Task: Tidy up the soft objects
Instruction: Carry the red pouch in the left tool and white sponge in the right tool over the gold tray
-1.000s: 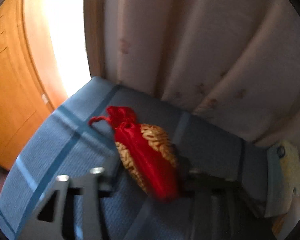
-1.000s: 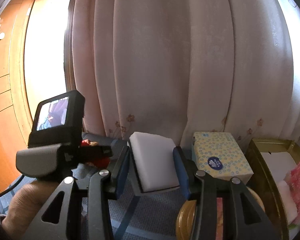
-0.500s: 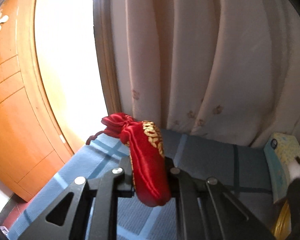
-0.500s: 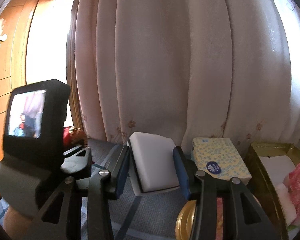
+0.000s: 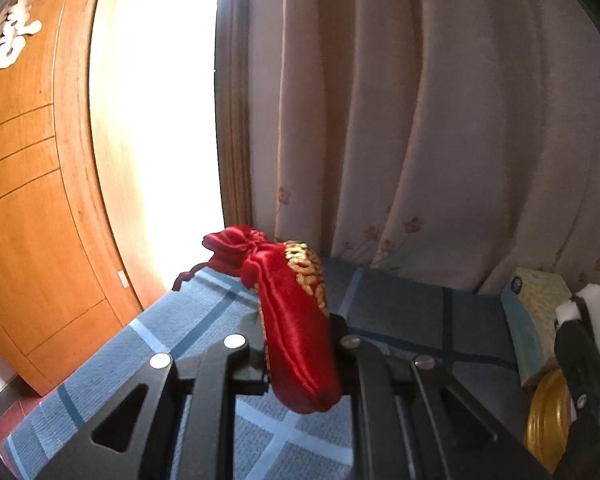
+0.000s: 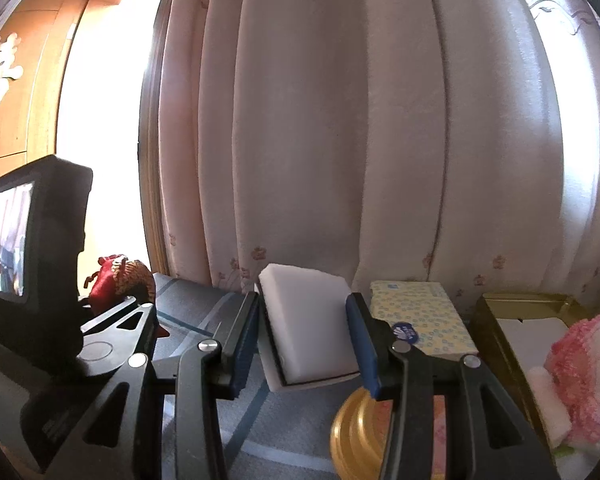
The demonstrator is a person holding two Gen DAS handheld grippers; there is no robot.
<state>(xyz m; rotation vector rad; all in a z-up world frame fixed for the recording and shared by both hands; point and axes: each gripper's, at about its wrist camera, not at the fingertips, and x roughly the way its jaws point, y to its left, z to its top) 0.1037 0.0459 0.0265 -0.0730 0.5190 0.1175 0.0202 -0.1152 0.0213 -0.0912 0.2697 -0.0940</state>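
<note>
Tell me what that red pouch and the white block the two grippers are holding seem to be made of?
The red pouch looks like glossy satin fabric: it shines along its folds, carries gold embroidery and gathers at a drawstring neck. The white block looks like matte foam, probably a cleaning sponge: plain, with no sheen and soft rounded corners. A thin dark layer shows along its lower edge; I cannot tell what that is.

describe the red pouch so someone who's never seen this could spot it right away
Start at the pale pink curtain behind the blue checked tablecloth. In front of it, the left gripper is shut on the red pouch, a satin drawstring bag with gold embroidery. It is the only red thing there; the right gripper nearby holds a plain white sponge.
</note>
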